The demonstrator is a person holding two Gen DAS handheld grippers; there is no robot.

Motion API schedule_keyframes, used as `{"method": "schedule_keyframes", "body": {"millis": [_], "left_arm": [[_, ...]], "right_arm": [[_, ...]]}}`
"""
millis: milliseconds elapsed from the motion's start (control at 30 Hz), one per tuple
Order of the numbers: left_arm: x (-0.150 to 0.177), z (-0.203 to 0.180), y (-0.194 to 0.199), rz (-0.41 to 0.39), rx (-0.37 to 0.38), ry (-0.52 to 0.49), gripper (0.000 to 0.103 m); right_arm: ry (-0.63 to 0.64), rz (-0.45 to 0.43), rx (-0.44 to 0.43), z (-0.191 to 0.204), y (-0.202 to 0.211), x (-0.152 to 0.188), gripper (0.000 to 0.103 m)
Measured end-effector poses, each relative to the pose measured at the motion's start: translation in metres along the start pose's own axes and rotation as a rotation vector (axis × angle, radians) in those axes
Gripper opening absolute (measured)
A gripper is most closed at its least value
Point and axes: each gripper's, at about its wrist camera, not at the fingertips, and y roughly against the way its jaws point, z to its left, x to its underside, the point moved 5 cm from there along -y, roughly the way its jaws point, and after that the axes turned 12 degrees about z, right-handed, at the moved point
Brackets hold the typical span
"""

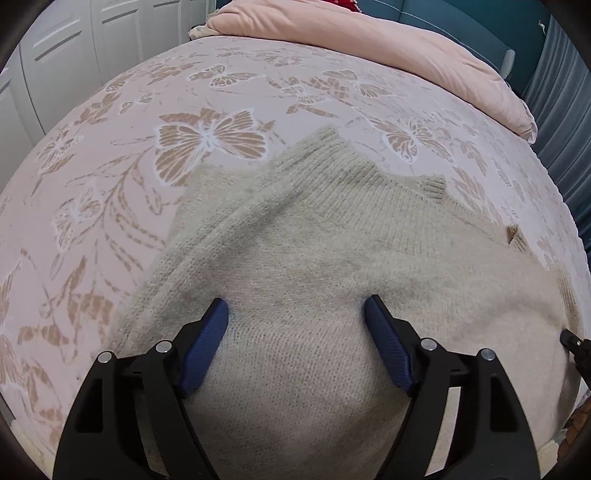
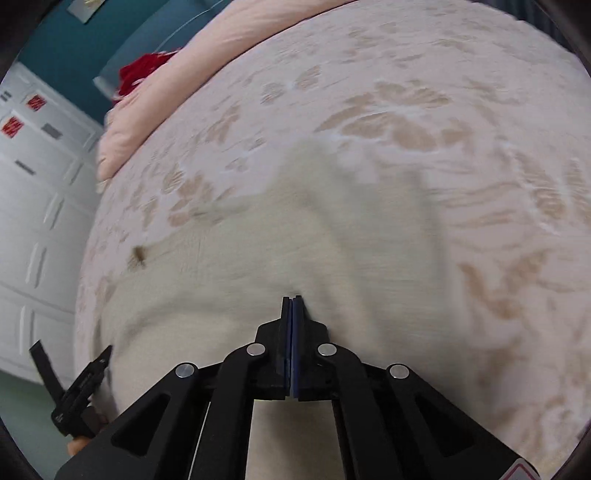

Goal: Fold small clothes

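A cream knitted sweater (image 1: 295, 229) lies spread on the pink butterfly-patterned bed sheet (image 1: 110, 184), neck towards the pillow end. My left gripper (image 1: 295, 310) hovers just over its middle, blue pads wide apart with only flat knit below them: it is open. At the right edge of that view the black tip of my right gripper (image 1: 570, 340) pokes in at the sweater's side. In the blurred right wrist view my right gripper (image 2: 293, 299) is shut, its tips pinching a pucker of the sweater (image 2: 240, 266); a ridge of knit runs up from them. The left gripper (image 2: 72, 350) shows at the lower left.
A pink folded quilt (image 1: 406, 48) lies along the far end of the bed, with a teal headboard (image 1: 461, 22) behind it and something red (image 2: 140, 74) on top. White cabinet doors (image 1: 74, 55) stand beside the bed. The patterned sheet (image 2: 480, 147) stretches beyond the sweater.
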Motion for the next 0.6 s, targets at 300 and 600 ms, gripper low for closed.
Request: {"method": "schedule_keyframes", "body": {"millis": [300,600], "left_arm": [[-0.046,-0.009,0.02,-0.013,0.085,0.072,0.086],[-0.101,0.003,-0.02,0.05,0.026,0.055,0.015]], "right_arm": [[0.135,-0.096,0.144,0.009,0.012,-0.047,0.065],[0.065,-0.158,-0.057,0.031,0.015,-0.073,0.009]]}}
